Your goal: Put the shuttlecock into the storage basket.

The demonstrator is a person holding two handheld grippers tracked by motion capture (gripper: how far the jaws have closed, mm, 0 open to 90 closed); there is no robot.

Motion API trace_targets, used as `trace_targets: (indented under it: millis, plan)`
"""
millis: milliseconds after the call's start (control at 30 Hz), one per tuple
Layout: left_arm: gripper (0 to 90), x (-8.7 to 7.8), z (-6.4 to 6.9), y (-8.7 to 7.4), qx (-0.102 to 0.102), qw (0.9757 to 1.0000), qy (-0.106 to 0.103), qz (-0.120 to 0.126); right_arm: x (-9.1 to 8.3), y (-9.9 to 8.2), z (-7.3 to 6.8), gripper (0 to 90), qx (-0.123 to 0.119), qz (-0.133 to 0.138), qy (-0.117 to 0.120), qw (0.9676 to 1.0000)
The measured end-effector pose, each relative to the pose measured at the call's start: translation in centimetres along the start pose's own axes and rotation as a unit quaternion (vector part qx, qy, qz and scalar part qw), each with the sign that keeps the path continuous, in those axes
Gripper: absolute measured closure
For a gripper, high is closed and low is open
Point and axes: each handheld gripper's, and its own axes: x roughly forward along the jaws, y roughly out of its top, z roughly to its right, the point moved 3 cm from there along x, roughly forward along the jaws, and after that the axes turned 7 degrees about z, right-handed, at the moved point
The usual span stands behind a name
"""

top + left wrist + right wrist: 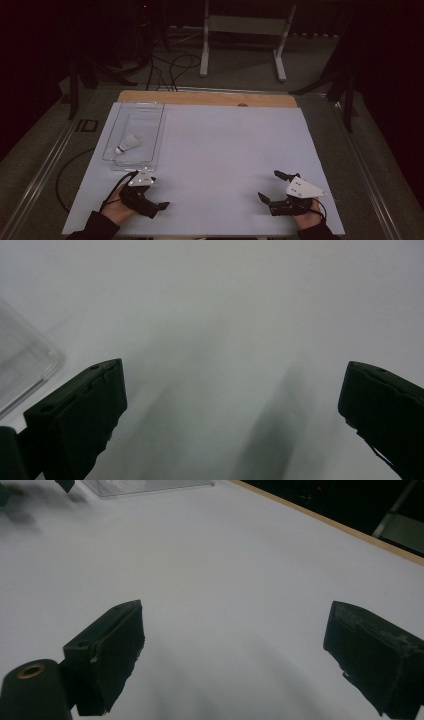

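1. Shuttlecock (pixel 129 144) lies on its side inside the clear plastic tray (pixel 156 135) at about ten o'clock on the white table (pixel 225 150), its cork end pointing toward seven o'clock and its white skirt toward one o'clock.
2. The tray sits lengthwise near the table's left edge, running from twelve toward six o'clock; a second, shallower clear shape seems nested in it, though I cannot tell whether it is a lid or another tray.
3. The left gripper (pixel 157 190) rests at about seven o'clock on the table, held in the person's left hand (pixel 116 210), just below the tray's near end and apart from the shuttlecock.
4. In the left gripper view its two black jaws stand wide apart over bare white surface with nothing between them; a rounded corner of the tray (pixel 30 367) shows at nine o'clock.
5. The right gripper (pixel 269 186) sits at about five o'clock, well apart from the tray, held in the right hand (pixel 310 217).
6. In the right gripper view its jaws also gape wide and hold nothing; the tray's edge (pixel 150 486) lies far off at eleven o'clock, and the table's wooden rim (pixel 350 527) crosses at one o'clock.
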Motion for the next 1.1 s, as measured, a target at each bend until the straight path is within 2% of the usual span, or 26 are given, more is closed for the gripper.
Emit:
trace_targets:
  millis: [133, 367, 567, 733, 900, 1100]
  plan:
    - [0.0, -0.1, -0.1, -0.3, -0.008, 0.9997, 0.017, 0.018, 0.0, 0.0, 0.0, 9.3, -0.001, 0.000, 0.001, 1.0000]
    - [0.0, 0.4, -0.2, -1.0, -0.014, 0.9991, 0.038, 0.011, 0.0, -0.1, 0.0, 9.3, 0.002, -0.001, -0.001, 1.0000]
    - [0.0, 0.5, -0.2, -1.0, -0.022, 0.9970, 0.069, 0.026, -0.1, -0.1, 0.0, 9.3, 0.001, -0.003, 0.001, 1.0000]
    - [0.0, 0.3, -0.7, -1.2, -0.041, 0.9946, 0.088, 0.037, -0.1, -0.1, 0.0, 9.3, 0.000, -0.002, 0.001, 1.0000]
    - [0.0, 0.3, -0.9, -1.3, -0.042, 0.9931, 0.099, 0.046, 0.0, -0.2, 0.1, 9.3, 0.001, -0.003, 0.002, 1.0000]
    - [0.0, 0.1, -0.9, -1.3, -0.043, 0.9926, 0.099, 0.055, 0.1, -0.3, 0.0, 9.3, 0.002, -0.007, 0.004, 1.0000]
